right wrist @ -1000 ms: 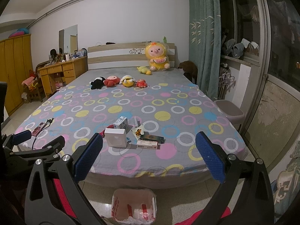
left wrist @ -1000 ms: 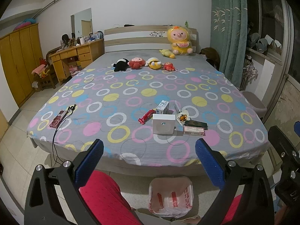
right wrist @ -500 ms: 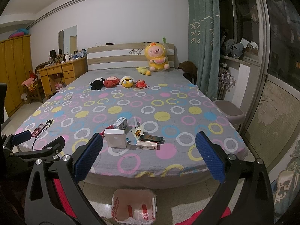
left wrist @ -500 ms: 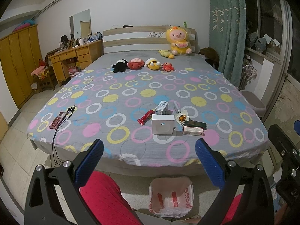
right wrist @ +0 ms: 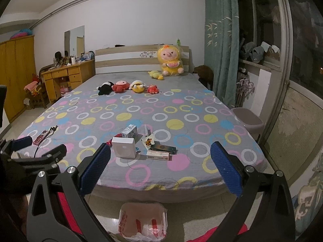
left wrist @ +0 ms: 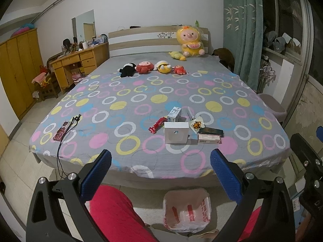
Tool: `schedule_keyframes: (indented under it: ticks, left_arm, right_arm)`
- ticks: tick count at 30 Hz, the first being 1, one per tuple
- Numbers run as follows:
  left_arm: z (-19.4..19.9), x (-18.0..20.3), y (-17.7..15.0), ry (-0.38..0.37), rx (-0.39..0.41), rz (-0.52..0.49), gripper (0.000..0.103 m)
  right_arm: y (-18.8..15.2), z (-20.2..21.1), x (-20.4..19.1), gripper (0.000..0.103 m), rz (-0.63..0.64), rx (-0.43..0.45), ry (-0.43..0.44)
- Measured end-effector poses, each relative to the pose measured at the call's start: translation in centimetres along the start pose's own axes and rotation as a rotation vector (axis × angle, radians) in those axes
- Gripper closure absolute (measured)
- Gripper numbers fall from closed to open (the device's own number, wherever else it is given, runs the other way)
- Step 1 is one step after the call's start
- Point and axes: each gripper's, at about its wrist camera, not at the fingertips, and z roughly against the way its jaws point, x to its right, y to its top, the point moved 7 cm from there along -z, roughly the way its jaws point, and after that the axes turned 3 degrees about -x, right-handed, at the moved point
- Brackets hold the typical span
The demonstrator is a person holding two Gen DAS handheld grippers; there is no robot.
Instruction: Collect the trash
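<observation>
Your left tool (left wrist: 160, 173) hangs off the foot of the bed (left wrist: 125, 157) with its blue pads spread wide and nothing between them. Your right tool (right wrist: 160, 172) is likewise spread and empty, held beside the left one; the left tool's dark frame shows at the lower left of the right wrist view.

Ahead of both tools, near the foot edge of the circle-patterned bedspread, lies the cluster of trash. A white square box (left wrist: 176, 132) sits nearest the left tool, roughly centred between its pads. Just beyond it stands a small blue-and-white carton (left wrist: 174, 115). To the left of the box lies a red wrapper (left wrist: 157, 125). To its right lie a crumpled snack packet (left wrist: 196, 125), a dark flat box (left wrist: 211, 131) and, touching it on the near side, a pale flat box (left wrist: 209, 138).

Below and between the pads of each tool, on the floor against the foot of the bed, stands the open plastic bag (left wrist: 186, 209) with red printing. Your red-clad legs (left wrist: 119, 213) flank it.

Further left on the bedspread, well apart from the trash, lies a phone (left wrist: 61, 131) with a black cable (left wrist: 66, 137). A row of plush toys (left wrist: 153, 68) sits far ahead, towards the headboard.
</observation>
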Motion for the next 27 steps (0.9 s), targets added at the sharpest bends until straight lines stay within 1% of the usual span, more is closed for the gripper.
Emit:
schedule_keyframes:
  ticks: [5,9,11,13,14,17,19,23,24,27]
  left_arm:
    - [-1.1,-2.0,1.3,0.003,-0.024,-0.014,0.007]
    - [-2.0,-3.9,2.5,0.042,-0.035,-0.022,0.007]
    - [-2.6,-4.2,2.9,0.047,-0.045,-0.037,0.007]
    - [-3.5,-4.8,3.2,0.033,-0.074,-0.041,0.007]
    - [-4.0,-5.0,3.4,0.021,-0.089,-0.042,0.007]
    - [-6.1,-5.5,3.9,-0.019,-0.154,-0.049,0.007]
    - [-7.3,-5.8,4.4,-0.026,-0.180,-0.058,0.007]
    - [-9.5,-5.8,5.8,-0.008,-0.200,-0.077,0.007]
    - [-10.1,-5.6,6.0,-0.013,-0.206,-0.089,0.007]
    - [-12.0,-5.2,6.3,-0.047,-0.268,-0.105,0.007]
  right_arm:
    - [0.4,-1.0,-0.3,0.006,0.077,-0.002,0.054]
    - [1.0,-2.5,-0.7,0.006,0.123,-0.032,0.115]
    - [1.5,-3.2,-0.9,0.006,0.141,-0.039,0.156]
    - [1.8,-4.0,-1.0,0.006,0.160,-0.042,0.179]
    - [2.0,-4.3,-1.1,0.006,0.178,-0.039,0.209]
    - [2.5,-5.0,-1.3,0.006,0.214,-0.029,0.251]
    - [2.6,-5.7,-1.7,0.006,0.259,-0.054,0.288]
    - [3.3,-7.7,-2.1,0.006,0.347,-0.089,0.296]
    - [3.4,-8.0,-2.3,0.006,0.361,-0.095,0.307]
    - [3.7,-9.2,-2.7,0.006,0.396,-0.106,0.319]
